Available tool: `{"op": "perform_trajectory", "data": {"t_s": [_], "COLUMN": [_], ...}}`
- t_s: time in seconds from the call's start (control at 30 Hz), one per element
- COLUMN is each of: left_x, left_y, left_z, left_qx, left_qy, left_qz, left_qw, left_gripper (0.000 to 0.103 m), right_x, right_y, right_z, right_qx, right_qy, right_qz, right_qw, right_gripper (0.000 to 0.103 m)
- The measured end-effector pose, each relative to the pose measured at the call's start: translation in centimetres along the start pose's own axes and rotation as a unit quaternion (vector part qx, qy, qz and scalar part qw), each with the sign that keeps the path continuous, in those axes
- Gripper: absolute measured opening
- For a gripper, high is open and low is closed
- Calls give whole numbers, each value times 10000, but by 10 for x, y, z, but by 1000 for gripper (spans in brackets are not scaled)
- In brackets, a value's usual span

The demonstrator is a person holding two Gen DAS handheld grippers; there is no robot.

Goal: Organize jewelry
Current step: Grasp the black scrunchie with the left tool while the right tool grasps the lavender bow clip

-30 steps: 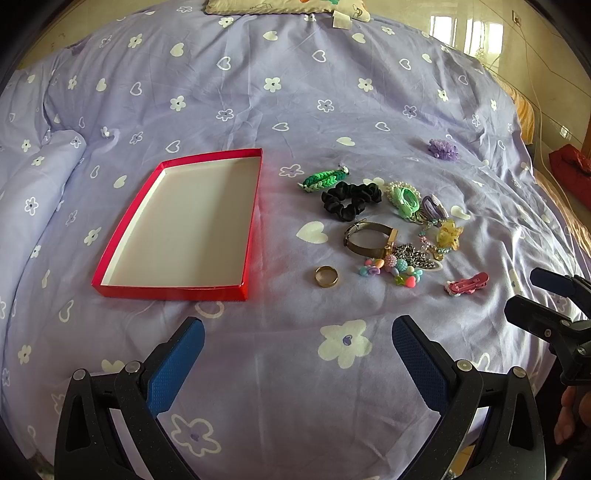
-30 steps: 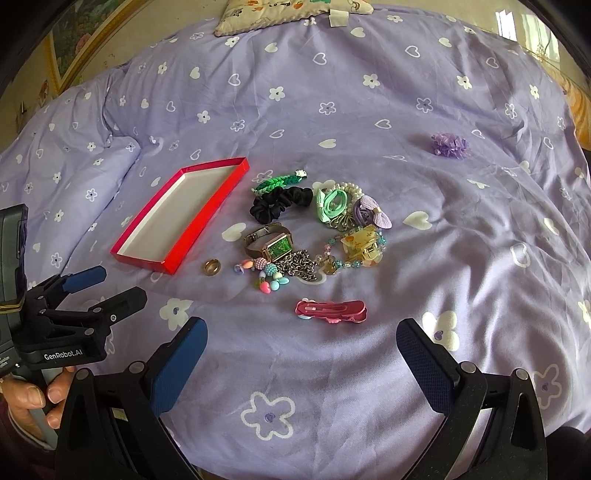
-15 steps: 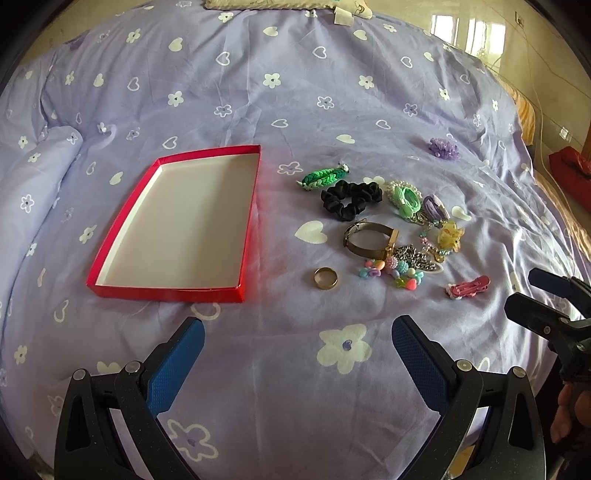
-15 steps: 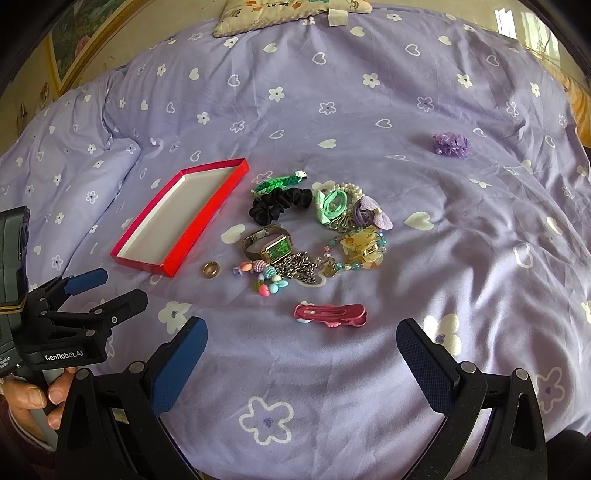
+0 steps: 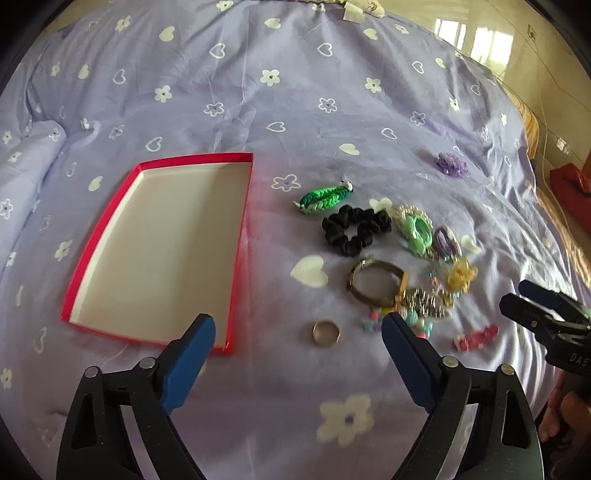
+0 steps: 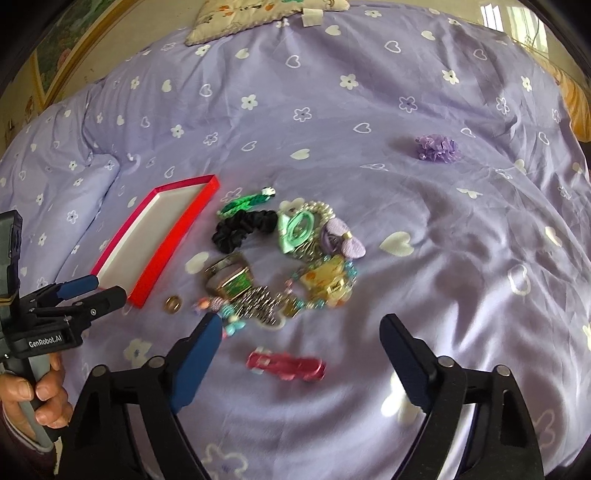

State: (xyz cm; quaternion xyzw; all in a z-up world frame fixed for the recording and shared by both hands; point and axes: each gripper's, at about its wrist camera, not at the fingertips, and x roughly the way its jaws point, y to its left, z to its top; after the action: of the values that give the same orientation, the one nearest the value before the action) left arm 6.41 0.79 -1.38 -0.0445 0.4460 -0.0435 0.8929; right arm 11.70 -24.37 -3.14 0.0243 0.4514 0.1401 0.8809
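A shallow red box [image 5: 162,247] with a white inside lies empty on the purple bedspread; it also shows in the right wrist view [image 6: 162,229]. To its right lies a cluster of jewelry: a gold ring [image 5: 325,333], a watch [image 5: 376,282], a black scrunchie [image 5: 354,229], a green braided piece [image 5: 325,197] and a pink hair clip [image 6: 286,365]. My left gripper [image 5: 295,343] is open and empty, low over the bed just short of the ring. My right gripper [image 6: 299,343] is open and empty, with the pink clip between its fingers' line.
A purple flower hair tie [image 6: 437,147] lies apart at the far right of the bed. A patterned pillow [image 6: 266,14] sits at the head. The bedspread bulges at the left [image 5: 26,170]. A red object [image 5: 570,188] lies beyond the bed's right edge.
Both grippers have moved forward and lower toward the jewelry; the left now nears the ring and box corner, the right nears the pink clip. Both stay open.
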Motion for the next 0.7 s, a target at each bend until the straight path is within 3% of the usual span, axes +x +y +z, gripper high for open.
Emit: {"op": "perform_trajectory", "data": {"t_s": [0.17, 0.4, 0.7], "left_x": [30, 76, 140], "left_y": [5, 7, 6], "left_z": [25, 55, 83], "left_qx": [-147, -246, -344], "left_qy": [139, 310, 665], "left_qz": [-161, -236, -401], "left_qw": [9997, 9989, 9964], "left_gripper": [82, 75, 66], "right_x": [16, 48, 88], "right_y": [-13, -35, -40], "right_z": [17, 40, 53], "right_qx": [123, 302, 251], "right_qy": [-3, 169, 488], "right_qz": [24, -83, -129], "right_qw": [9999, 9994, 9984], "right_gripper": [78, 56, 48]}}
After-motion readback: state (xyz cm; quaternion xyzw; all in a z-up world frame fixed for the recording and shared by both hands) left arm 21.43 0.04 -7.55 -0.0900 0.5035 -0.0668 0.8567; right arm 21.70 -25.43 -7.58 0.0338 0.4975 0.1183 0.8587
